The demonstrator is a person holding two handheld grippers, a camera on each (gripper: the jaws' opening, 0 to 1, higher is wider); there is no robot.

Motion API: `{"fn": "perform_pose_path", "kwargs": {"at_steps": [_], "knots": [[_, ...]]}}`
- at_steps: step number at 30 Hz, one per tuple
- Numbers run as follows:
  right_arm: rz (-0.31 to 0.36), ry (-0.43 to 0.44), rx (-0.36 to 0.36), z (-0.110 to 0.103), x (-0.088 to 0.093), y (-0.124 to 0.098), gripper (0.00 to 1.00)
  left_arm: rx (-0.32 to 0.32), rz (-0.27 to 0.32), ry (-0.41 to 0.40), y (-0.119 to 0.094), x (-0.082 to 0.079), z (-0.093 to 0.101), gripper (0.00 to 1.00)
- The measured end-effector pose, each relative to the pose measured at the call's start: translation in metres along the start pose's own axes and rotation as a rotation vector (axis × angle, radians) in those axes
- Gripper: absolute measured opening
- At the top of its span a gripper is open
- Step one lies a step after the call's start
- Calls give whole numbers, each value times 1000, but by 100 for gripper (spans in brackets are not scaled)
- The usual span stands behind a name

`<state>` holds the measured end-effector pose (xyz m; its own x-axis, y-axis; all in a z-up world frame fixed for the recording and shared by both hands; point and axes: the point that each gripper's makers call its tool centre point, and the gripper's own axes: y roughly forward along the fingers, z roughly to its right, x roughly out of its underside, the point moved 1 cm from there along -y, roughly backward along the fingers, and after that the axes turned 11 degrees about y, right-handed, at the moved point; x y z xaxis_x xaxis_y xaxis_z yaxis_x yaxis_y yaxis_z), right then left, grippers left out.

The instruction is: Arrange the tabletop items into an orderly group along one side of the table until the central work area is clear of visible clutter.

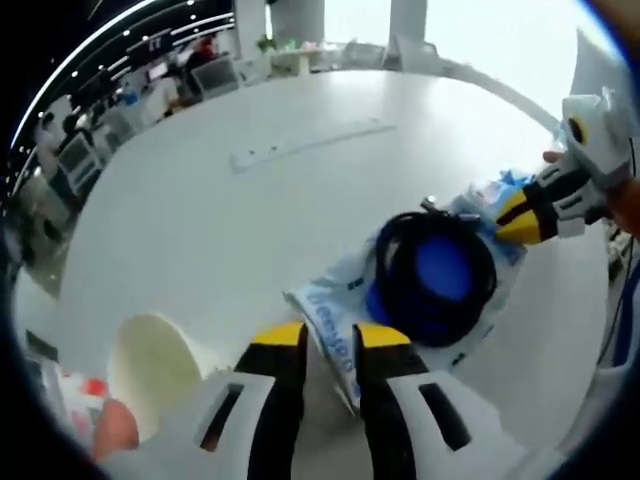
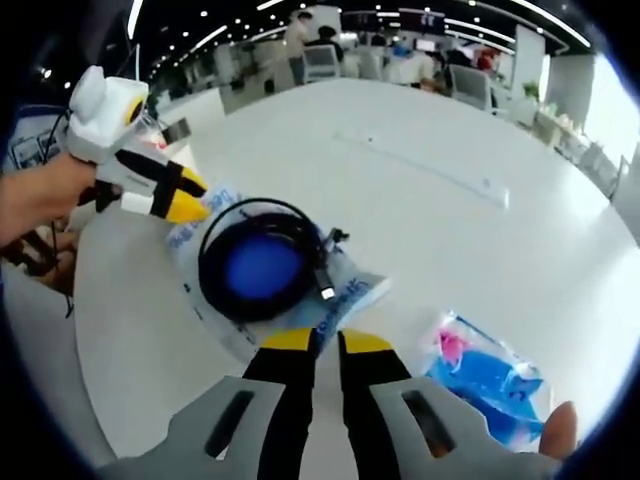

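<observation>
The flat packet point(image 1: 340, 335) with the black cable coil point(image 1: 435, 275) is pinched at both ends by the left gripper point(image 1: 328, 335) and right gripper point(image 2: 327, 342).

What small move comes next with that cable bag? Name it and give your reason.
Probably lift and carry it together toward one table edge. The left gripper and right gripper each stand at an opposite end of the clear bag holding the coiled black cable, jaws nearly closed on its edges, though a firm pinch is unclear. The bag lies mid-table, while the blue packet lies apart.
</observation>
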<state>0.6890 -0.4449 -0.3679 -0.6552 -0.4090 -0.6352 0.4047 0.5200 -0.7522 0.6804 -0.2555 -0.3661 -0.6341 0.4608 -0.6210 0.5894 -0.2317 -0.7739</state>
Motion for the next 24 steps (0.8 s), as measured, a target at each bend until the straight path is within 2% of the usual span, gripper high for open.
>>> {"fn": "perform_pose_path", "kwargs": {"at_steps": [9, 15, 21, 24], "knots": [[25, -9, 9, 0, -6, -4, 16, -4, 30, 4, -6, -6, 1, 25], [48, -23, 27, 1, -10, -7, 30, -5, 57, 5, -10, -13, 4, 31], [71, -34, 34, 0, -15, -10, 38, 4, 100, 7, -16, -24, 9, 39], [78, -34, 34, -1, -17, -11, 39, 22, 115, 8, -17, -28, 13, 39]]}}
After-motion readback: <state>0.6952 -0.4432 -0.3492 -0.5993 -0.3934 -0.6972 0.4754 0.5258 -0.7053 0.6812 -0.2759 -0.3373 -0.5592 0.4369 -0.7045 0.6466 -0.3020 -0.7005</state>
